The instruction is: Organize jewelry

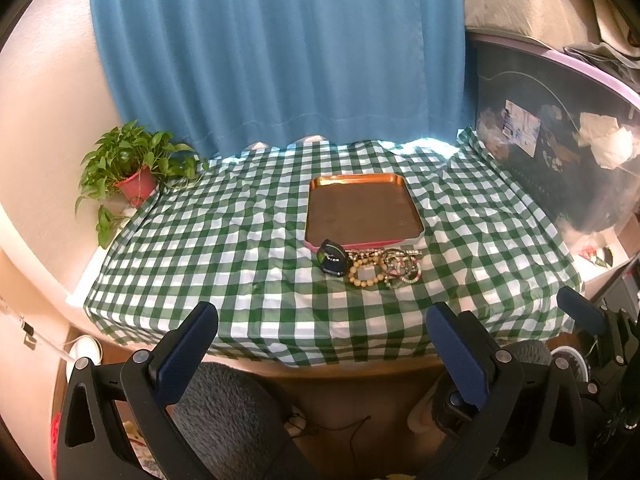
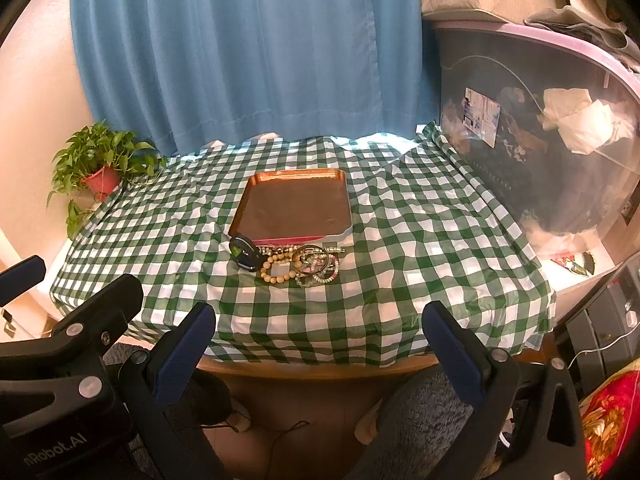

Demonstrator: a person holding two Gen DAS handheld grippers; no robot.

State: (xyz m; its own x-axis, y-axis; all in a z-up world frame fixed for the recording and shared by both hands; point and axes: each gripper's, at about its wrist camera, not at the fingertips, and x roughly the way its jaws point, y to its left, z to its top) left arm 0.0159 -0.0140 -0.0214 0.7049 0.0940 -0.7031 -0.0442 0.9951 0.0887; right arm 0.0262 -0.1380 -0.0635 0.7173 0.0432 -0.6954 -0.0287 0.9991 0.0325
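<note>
A copper tray (image 1: pixel 412 208) (image 2: pixel 250 196) lies empty on the green checked tablecloth. Right in front of it sits a heap of jewelry: a black watch (image 1: pixel 331 259) (image 2: pixel 245 255), a beige bead bracelet (image 1: pixel 363 275) (image 2: pixel 276 271) and several thin bangles (image 1: pixel 401 267) (image 2: pixel 316 264). My left gripper (image 1: pixel 322 330) is open and empty, held before the table's near edge. My right gripper (image 2: pixel 320 328) is open and empty too, beside the left one; part of it shows at the right edge of the left wrist view (image 1: pixel 592 320).
A potted plant (image 1: pixel 134 168) (image 2: pixel 98 164) stands at the table's far left corner. A blue curtain (image 1: pixel 280 52) hangs behind. A large clear storage bin (image 1: pixel 560 140) (image 2: pixel 540 132) flanks the right side. The tablecloth (image 1: pixel 200 248) hangs over the near edge.
</note>
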